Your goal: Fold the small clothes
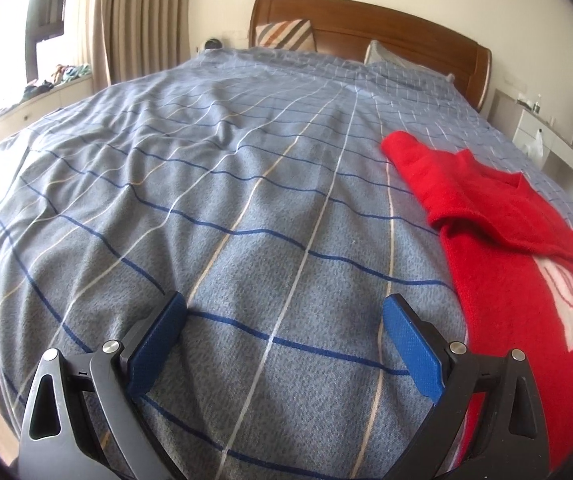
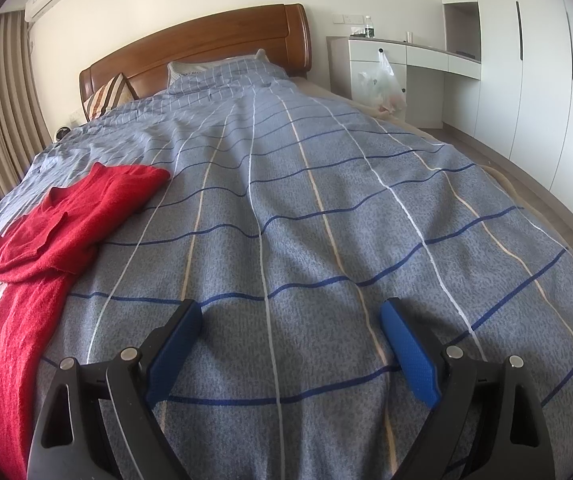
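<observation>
Bedroom setting: a large bed [image 1: 246, 200] with a grey-blue checked cover fills both views, a wooden headboard [image 1: 366, 24] and pillows at the far end, curtains on the window side, white cupboards [image 2: 526, 80] on the other.

Item under task: 1 red knitted garment [image 1: 506, 260] with a white motif lies flat on the cover, between the 2 tools. It sits at the right edge of the left wrist view and at the left edge of the right wrist view [image 2: 26, 260].

Condition of garment: both sleeves appear laid inward across the chest, near the collar. The body below them is still at full length. Judged state: sleeve folds done; lengthwise fold of the body still outstanding.

Left tongs [image 1: 284, 344]: blue pads spread wide, nothing between them, hovering over bare cover just beside the garment.

Right tongs [image 2: 290, 348]: likewise spread wide and empty, over bare cover, the garment near their left side.

Neither tool touches the garment.
</observation>
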### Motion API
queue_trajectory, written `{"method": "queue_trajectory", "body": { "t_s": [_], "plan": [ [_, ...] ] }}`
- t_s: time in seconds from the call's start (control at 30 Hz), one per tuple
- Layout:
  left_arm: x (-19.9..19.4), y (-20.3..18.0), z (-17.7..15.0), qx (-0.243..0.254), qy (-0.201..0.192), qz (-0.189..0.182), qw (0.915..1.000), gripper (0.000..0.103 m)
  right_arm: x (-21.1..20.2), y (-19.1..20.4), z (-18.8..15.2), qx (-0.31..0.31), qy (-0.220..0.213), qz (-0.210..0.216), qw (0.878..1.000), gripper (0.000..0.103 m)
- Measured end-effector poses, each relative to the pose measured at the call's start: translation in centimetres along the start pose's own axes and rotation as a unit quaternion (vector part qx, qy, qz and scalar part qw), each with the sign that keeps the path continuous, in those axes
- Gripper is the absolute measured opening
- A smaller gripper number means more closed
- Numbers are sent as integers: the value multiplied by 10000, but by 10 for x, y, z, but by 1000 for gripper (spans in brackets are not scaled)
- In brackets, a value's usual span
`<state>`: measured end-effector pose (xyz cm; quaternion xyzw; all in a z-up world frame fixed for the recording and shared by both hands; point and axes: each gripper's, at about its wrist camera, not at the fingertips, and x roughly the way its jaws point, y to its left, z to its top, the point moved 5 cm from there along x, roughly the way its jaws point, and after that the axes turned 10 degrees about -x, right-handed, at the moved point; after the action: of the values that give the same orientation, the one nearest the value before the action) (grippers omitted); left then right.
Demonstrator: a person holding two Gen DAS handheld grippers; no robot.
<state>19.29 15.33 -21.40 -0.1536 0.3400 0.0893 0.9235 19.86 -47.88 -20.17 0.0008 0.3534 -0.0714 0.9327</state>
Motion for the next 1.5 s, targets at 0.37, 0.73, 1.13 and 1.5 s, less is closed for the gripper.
{"method": "queue_trajectory", "body": {
  "t_s": [0.37, 0.73, 1.13, 1.5],
  "plan": [
    [-2, 5, 1, -87, -15, -39, 10000, 99, 3, 1, 0, -37, 64, -11, 10000, 92],
    [-1, 8, 3, -201, -6, -71, 9998, 99, 5, 4, 0, -114, 143, -76, 9998, 94],
    [0, 8, 3, -189, 0, -54, 9998, 99, 5, 4, 0, -113, 139, -71, 9998, 94],
    [0, 9, 4, -187, 0, -52, 9998, 100, 5, 4, 0, -113, 140, -72, 9998, 94]
  ]
}}
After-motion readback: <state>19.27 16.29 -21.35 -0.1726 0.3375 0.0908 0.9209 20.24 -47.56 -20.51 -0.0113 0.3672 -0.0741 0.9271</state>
